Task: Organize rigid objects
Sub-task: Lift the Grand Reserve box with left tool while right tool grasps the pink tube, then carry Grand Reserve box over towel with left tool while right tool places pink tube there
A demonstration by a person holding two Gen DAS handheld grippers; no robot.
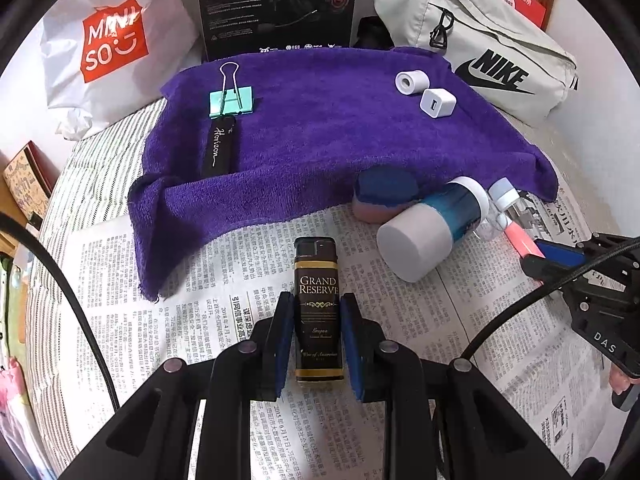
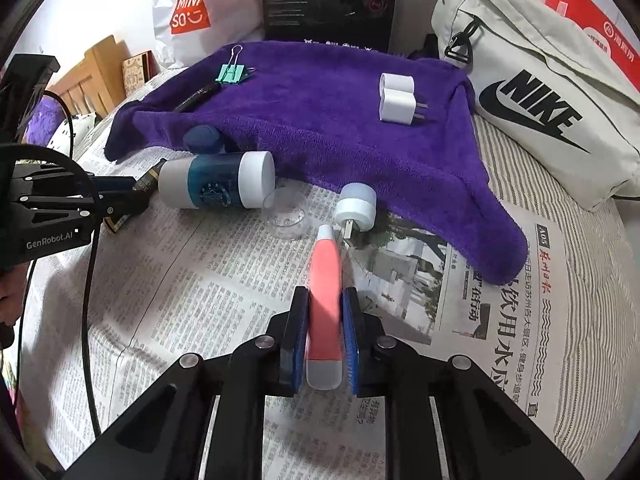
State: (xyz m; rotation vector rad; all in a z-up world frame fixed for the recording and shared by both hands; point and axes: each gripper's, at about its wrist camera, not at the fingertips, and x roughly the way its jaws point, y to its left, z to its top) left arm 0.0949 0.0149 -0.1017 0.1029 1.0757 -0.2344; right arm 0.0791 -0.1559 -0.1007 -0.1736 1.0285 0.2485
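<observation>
Though partly hidden, two chargers (image 2: 396, 105).

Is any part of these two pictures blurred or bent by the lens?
Left wrist view: straight newspaper edges curve, corners are black, lighter print stays sharp. Right wrist view: same curving, pink pen slightly soft near the lens.

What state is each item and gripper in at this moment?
Left gripper: shut on black Grand Reserve lighter.
Right gripper: shut on pink-and-white tube.
Blue-and-white cylindrical bottle: lying on its side on newspaper.
Teal binder clip: on purple towel, handles folded out.
White USB charger cube: on the towel.
</observation>
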